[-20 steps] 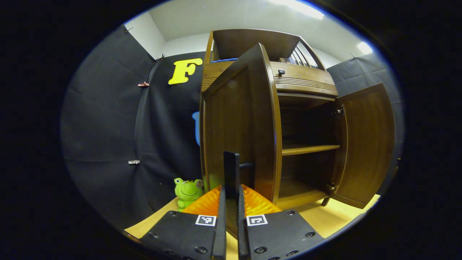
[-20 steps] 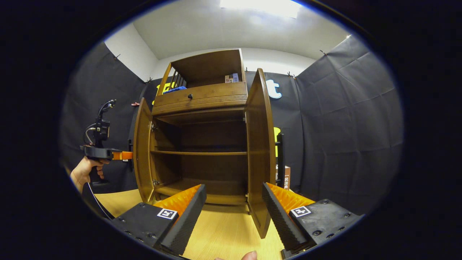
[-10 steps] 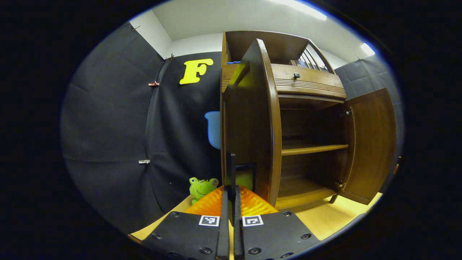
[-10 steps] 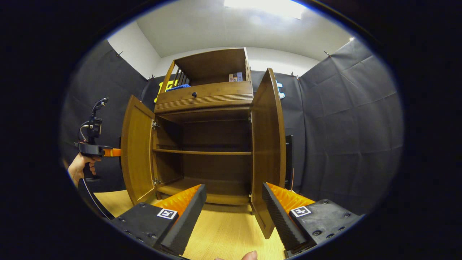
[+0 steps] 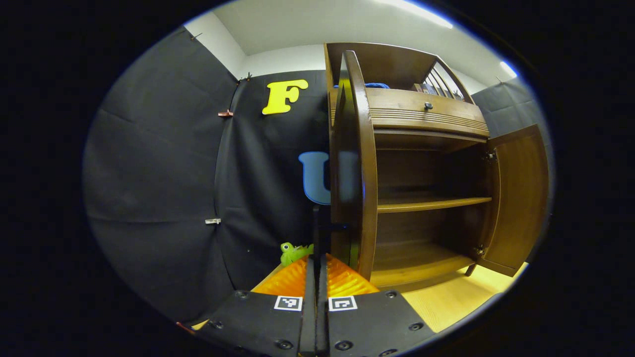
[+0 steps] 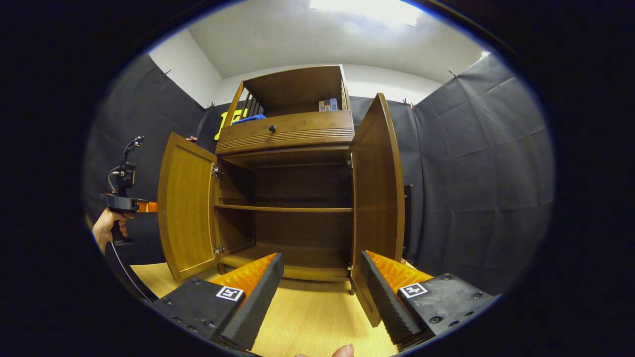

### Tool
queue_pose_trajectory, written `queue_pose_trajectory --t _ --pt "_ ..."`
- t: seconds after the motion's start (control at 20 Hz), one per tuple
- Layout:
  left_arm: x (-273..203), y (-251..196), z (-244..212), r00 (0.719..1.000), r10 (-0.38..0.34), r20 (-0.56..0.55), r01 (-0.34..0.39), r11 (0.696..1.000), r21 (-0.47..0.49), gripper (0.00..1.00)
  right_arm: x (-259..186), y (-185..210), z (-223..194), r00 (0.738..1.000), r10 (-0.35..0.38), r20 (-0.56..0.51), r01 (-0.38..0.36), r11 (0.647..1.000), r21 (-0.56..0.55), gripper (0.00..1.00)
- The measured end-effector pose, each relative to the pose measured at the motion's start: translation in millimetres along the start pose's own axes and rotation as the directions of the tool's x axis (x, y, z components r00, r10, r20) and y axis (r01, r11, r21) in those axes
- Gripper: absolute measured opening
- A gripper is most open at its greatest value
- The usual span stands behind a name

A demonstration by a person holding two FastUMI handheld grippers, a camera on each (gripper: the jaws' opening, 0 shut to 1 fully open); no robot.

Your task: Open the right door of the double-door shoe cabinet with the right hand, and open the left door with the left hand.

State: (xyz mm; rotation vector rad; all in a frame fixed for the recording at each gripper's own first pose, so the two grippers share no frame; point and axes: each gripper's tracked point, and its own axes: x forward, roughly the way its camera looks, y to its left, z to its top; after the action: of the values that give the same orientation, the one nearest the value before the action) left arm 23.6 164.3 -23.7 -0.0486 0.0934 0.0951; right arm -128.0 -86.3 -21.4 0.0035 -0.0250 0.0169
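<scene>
The brown wooden shoe cabinet (image 6: 285, 131) stands with both doors swung out. In the left gripper view the left door (image 5: 353, 163) is seen nearly edge-on, and my left gripper (image 5: 316, 259) is shut on its black bar handle (image 5: 317, 225). The right door (image 5: 521, 198) stands wide at the far right. In the right gripper view my right gripper (image 6: 320, 290) hangs open in front of the cabinet, holding nothing, with the right door (image 6: 377, 198) just beyond its right finger. The left door (image 6: 186, 208) shows its inner face there, and the left gripper (image 6: 126, 203) sits behind it in a hand (image 6: 105, 229).
Inside, a middle shelf (image 6: 285, 208) and the bottom board are bare. A drawer with a dark knob (image 6: 272, 128) sits above the doors, with small items on the top shelf. A green frog toy (image 5: 293, 252) lies on the wooden floor (image 6: 312, 322) left of the cabinet.
The left door has swung further open, drawn by my left gripper, which stays shut on its handle. The right door now stands a little wider. My right gripper stays open and has barely moved.
</scene>
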Motion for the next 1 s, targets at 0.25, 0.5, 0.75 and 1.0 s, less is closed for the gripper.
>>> queue_pose_trajectory --t 0.25,0.5,0.75,1.0 --pt "-8 3 0 1.0 -0.017 -0.002 0.017 1.0 0.002 0.05 1 5 -3 1.0 0.002 -0.007 -0.002 1.0 0.004 0.98" --pt "-24 5 5 1.0 -0.004 0.014 0.004 1.0 0.003 0.05 0 8 -1 1.0 0.003 0.0 -0.003 1.0 -0.011 0.98" --pt "-49 -5 8 1.0 0.004 0.03 -0.004 1.0 0.012 0.05 4 12 1 1.0 0.007 0.005 -0.007 1.0 -0.02 0.98" --pt "-72 -38 12 0.999 -0.01 0.053 0.007 0.999 0.05 0.51 10 15 6 1.0 0.003 0.016 -0.002 1.0 -0.025 0.98"
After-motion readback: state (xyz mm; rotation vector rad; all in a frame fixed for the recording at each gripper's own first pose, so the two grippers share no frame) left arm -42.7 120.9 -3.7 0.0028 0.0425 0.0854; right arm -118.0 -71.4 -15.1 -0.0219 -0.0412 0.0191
